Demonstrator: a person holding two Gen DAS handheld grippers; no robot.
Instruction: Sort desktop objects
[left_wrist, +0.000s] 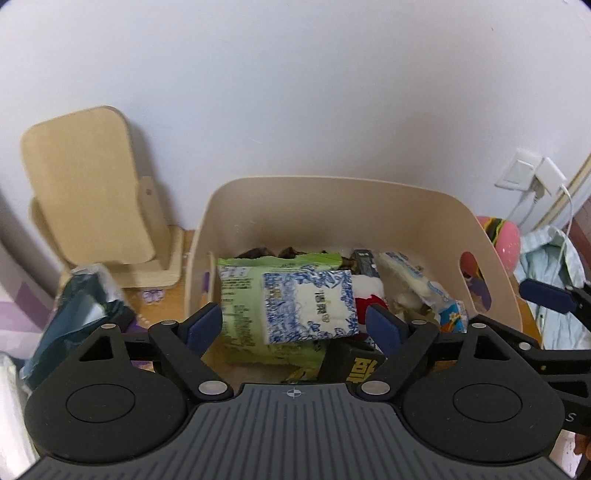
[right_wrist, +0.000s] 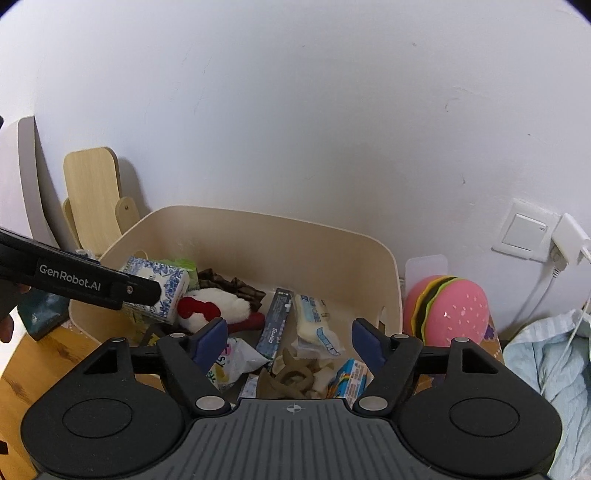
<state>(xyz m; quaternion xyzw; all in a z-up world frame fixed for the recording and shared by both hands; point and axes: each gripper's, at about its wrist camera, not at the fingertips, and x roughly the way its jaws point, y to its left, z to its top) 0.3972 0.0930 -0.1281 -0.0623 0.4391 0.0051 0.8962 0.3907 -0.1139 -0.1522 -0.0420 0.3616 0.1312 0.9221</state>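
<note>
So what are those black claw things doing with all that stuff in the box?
A person is sorting things into a beige bin. Both grippers hang over it, open. The left gripper has a blue-and-white tissue pack between its fingers, but whether the fingers touch it cannot be told. The right gripper is empty, above snack packets and a white plush toy already in the bin. A pink burger toy sits outside.
</note>
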